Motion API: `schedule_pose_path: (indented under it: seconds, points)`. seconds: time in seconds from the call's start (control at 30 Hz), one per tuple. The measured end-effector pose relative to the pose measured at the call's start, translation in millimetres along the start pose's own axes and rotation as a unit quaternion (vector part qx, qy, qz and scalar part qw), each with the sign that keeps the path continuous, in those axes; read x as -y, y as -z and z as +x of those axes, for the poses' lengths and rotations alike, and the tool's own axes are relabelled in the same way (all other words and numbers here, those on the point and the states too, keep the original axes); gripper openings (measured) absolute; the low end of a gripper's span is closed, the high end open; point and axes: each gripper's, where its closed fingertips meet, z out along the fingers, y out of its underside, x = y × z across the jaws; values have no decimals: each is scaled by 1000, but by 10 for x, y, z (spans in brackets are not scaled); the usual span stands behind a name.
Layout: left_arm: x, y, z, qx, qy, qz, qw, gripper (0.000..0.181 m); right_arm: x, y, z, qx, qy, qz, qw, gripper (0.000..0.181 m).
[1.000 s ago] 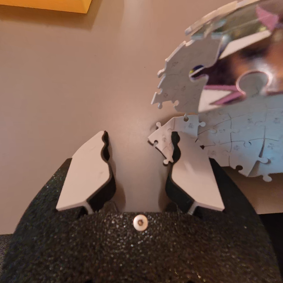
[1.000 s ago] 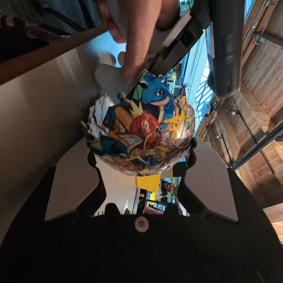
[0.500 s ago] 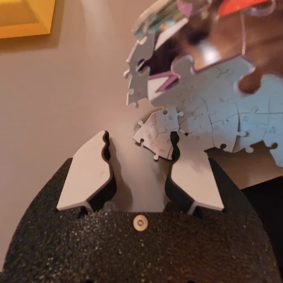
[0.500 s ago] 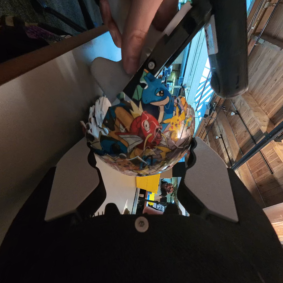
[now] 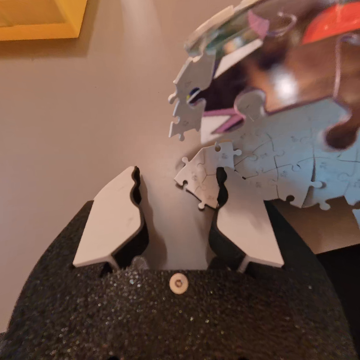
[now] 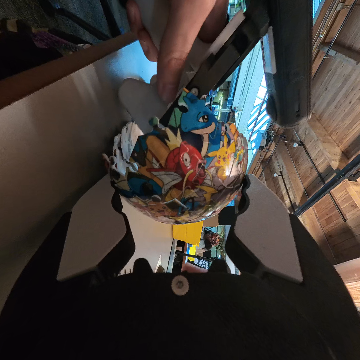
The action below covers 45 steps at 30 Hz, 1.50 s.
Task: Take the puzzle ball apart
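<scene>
**Puzzle ball part-way open, most of its shell still locked together**

The puzzle ball (image 6: pixel 179 169) sits clamped between the two fingers of the right tongs (image 6: pixel 178 187), held up off the pale worktop (image 5: pixel 68 120). Its printed cartoon shell faces the right wrist view and looks whole on that side. On its far-left edge the ball is already broken open: a ragged rim of white piece backs (image 6: pixel 122 148) shows there, and in the left wrist view the hollow inside (image 5: pixel 292 161) shows, with many grey interlocked pieces and a jagged gap through which the glossy inner face appears, blurred.

The left tongs (image 5: pixel 178 183) are released, their fingers standing apart with nothing between them. Their right finger (image 5: pixel 243 224) lies against a small flap of a few joined pieces (image 5: pixel 200 175) that hangs at the near-left lip of the opening; whether that flap is still attached to the shell cannot be told. In the right wrist view a person's hand (image 6: pixel 175 42) holds the left tool just beyond the ball.

By my reading, the task is at an early-to-middle stage: an opening has been made, but most of the shell remains joined. What is left is to peel off the loosened flap, then work round the rim piece by piece. A yellow bin (image 5: pixel 39 19) lies at the far left of the worktop.
</scene>
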Motion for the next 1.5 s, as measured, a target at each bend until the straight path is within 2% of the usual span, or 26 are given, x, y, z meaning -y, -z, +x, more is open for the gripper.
schedule_pose_path:
  seconds: [0.17,0.27,0.47,0.7,1.0,1.5]
  points:
    - [107,53,2,-46,73,27,996,80,13,3,0,-1,9,-1,1000,119]
    - [100,10,26,-57,76,15,995,85,12,4,0,-1,7,-1,1000,119]
    - [40,-83,-89,18,42,-12,999,96,4,1,-2,-1,-4,-2,1000,119]
    - [38,-90,-110,45,71,-5,996,99,-9,-3,-5,2,-14,-6,1000,119]
    - [60,-106,-84,49,61,3,997,95,-44,-4,-7,4,-43,-8,999,119]
    - [83,-32,-164,35,68,24,997,94,-44,-8,-8,3,-41,2,999,118]
